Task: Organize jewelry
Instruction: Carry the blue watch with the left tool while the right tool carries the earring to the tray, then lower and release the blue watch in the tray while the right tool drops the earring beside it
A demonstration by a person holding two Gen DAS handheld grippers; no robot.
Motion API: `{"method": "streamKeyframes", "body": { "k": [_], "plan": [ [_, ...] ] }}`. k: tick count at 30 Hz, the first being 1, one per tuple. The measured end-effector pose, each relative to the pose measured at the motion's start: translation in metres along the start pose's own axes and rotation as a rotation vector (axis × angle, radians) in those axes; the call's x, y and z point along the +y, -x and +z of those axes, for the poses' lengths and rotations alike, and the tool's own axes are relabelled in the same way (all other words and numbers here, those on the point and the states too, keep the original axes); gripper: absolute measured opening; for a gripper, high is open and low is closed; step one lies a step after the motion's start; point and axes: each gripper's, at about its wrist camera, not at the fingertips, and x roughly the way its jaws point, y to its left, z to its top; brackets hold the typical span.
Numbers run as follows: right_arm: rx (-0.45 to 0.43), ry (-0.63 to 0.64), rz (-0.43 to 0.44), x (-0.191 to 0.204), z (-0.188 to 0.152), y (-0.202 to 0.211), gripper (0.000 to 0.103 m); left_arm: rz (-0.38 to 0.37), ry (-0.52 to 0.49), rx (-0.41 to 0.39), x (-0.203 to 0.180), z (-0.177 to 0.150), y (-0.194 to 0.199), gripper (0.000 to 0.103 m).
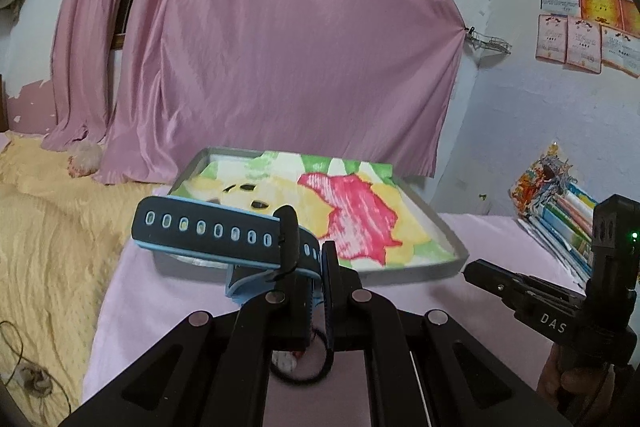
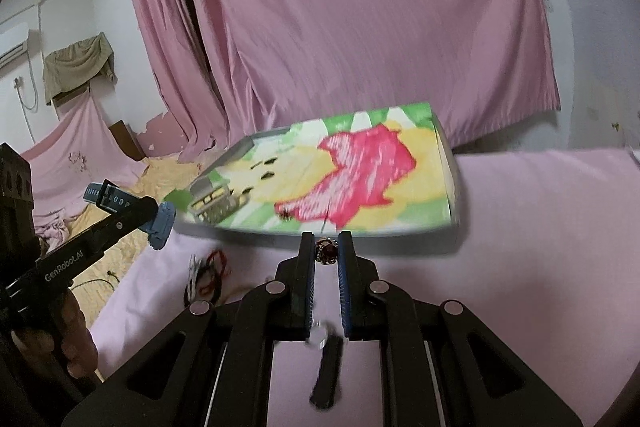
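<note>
- Left tool (image 1: pixel 308 247) clamped narrow on a dark watch (image 1: pixel 208 229) with blue edging; strap juts out to its left, lifted clear of the pink cloth (image 1: pixel 132 291).
- Right tool (image 2: pixel 326 247) pinching a small gold ring with a red stone (image 2: pixel 326 251) between its tips.
- Just ahead of both tools: grey tray (image 1: pixel 448 227) lined with a flowered towel (image 2: pixel 352 171), small grey basket (image 2: pixel 214 201) at its near-left corner.
- Left of and below the right tool: blurred red and black cords (image 2: pixel 208 273) on the cloth.
</note>
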Motion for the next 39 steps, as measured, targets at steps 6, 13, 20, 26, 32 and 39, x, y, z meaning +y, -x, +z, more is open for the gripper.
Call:
{"method": "streamKeyframes", "body": {
  "k": [6,13,20,26,32,39],
  "plan": [
    [0.003,-0.009,0.016,-0.001,0.02,-0.022,0.01,-0.054,0.007,0.039,0.007,0.015,-0.028,0.004],
    [0.06,-0.001,0.02,0.0,0.035,-0.062,0.01,-0.085,0.013,0.114,0.01,0.027,-0.066,0.004],
    [0.133,0.006,0.009,0.0,0.034,-0.092,0.01,-0.121,0.073,0.242,0.023,0.024,-0.103,0.004],
    [0.192,-0.001,0.004,-0.004,0.031,-0.11,0.01,-0.126,0.071,0.292,0.023,0.019,-0.119,0.004],
    [0.245,0.007,-0.011,-0.002,0.03,-0.122,0.01,-0.125,0.072,0.32,0.024,0.017,-0.126,0.005],
    [0.271,0.02,-0.026,0.001,0.028,-0.127,0.01,-0.113,0.075,0.342,0.026,0.015,-0.13,0.005]
  ]
}}
